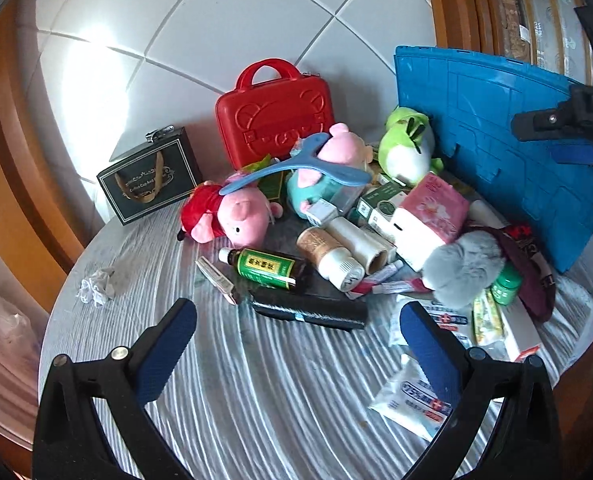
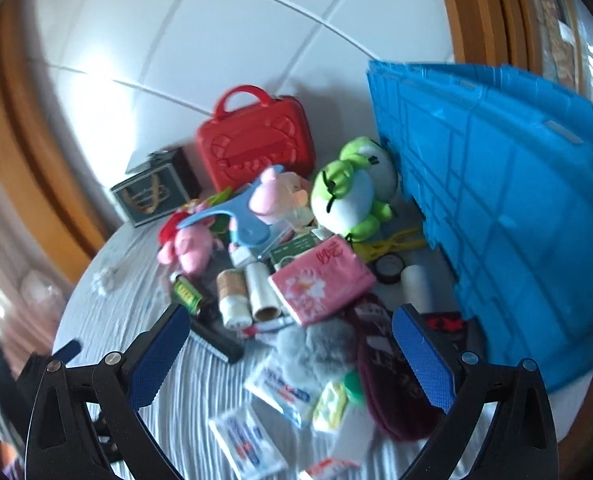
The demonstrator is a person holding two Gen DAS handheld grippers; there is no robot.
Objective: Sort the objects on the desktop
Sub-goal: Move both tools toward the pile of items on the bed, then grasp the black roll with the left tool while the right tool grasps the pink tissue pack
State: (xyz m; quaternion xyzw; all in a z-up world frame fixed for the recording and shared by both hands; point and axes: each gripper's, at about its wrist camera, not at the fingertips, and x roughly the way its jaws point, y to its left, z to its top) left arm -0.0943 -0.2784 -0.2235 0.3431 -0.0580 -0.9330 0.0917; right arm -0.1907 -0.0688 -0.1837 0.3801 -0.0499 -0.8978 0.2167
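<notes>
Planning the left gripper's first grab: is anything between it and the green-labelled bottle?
Nothing visible does. The left gripper is open, and only bare tablecloth lies before the green-labelled bottle. A black comb lies just right of that path.

the red case (image 1: 274, 114) at upper centre is hard glossy plastic with a moulded bear face. blue crate (image 1: 492, 148) on the right, ribbed matt plastic. pink pig (image 1: 240, 216) and green frog (image 1: 406, 148) are soft fuzzy cloth, the grey pom-pom (image 1: 462, 266) is fluffy fur. tissue pack (image 1: 432, 216) has a shiny film wrap. the surface (image 1: 256, 392) is covered in wrinkly, sheeny cloth. back wall tiles (image 1: 236, 20) are glossy.
</notes>
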